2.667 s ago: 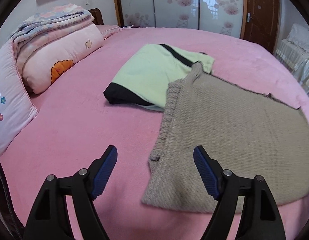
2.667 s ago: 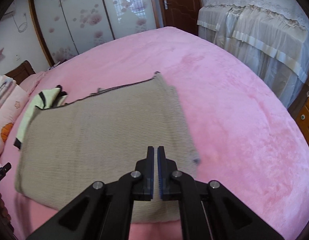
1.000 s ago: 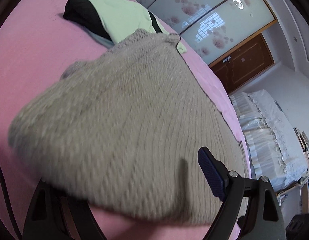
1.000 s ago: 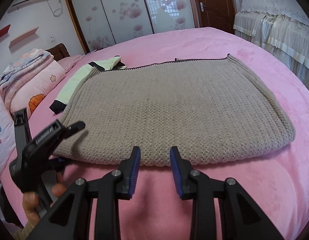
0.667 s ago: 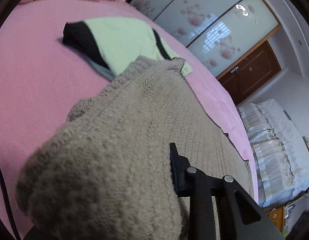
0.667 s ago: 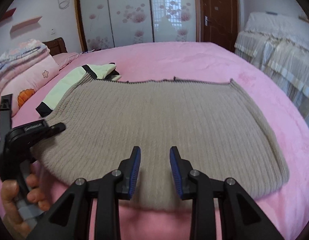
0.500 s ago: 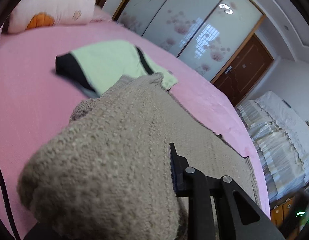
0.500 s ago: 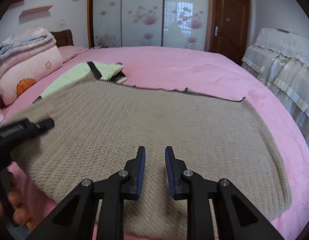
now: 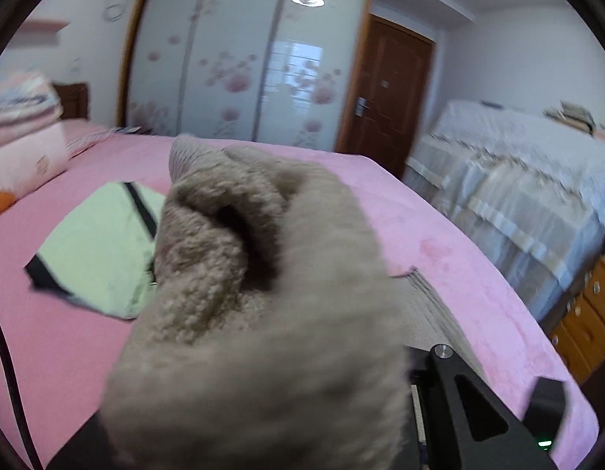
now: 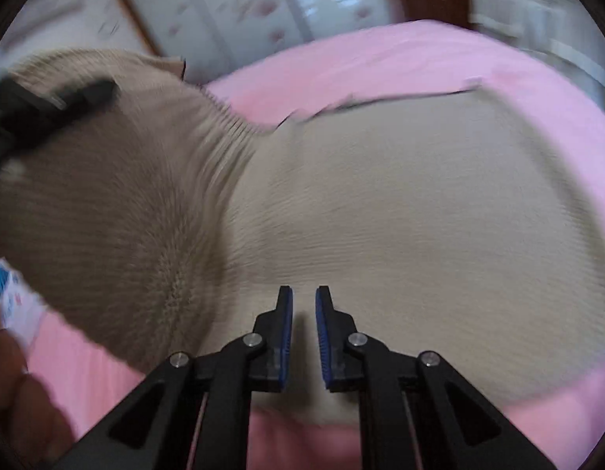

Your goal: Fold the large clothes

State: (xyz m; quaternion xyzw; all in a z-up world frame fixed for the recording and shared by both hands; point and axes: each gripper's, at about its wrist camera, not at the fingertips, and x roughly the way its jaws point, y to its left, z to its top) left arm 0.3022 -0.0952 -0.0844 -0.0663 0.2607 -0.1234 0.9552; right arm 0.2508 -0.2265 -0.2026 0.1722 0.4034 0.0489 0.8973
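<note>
- The left claw (image 10: 67, 96) is pinching the near left corner of the beige knit sweater (image 10: 400, 215) and lifting it off the pink bed (image 10: 381, 55); in its own view the wool is bunching over the jaws and hiding them. The bite seems to be on a thick wad rather than a clean edge, so the heavy knit may be slipping out as it rises.
- The right claw (image 10: 303, 329) is hovering over the sweater's near hem with its pads (image 10: 287, 325) almost pressed together, a narrow gap showing and no fabric caught in it; its jaws have just been closing. If it is meant to be gripping the other corner, it is closing on air, and the lift is turning one-sided.
- With only one corner carried, the raised flap is curling and twisting, so the fold line is likely to be coming out slanted and the layers uneven.
- The rest of the sweater is lying flat across the bed; pulling too hard could be dragging the whole piece along instead of folding it.
- Farther off, the pale green garment (image 9: 98, 250) is lying partly under the sweater's far left edge, and a dragged sweater may be shifting it or catching it in the fold.
</note>
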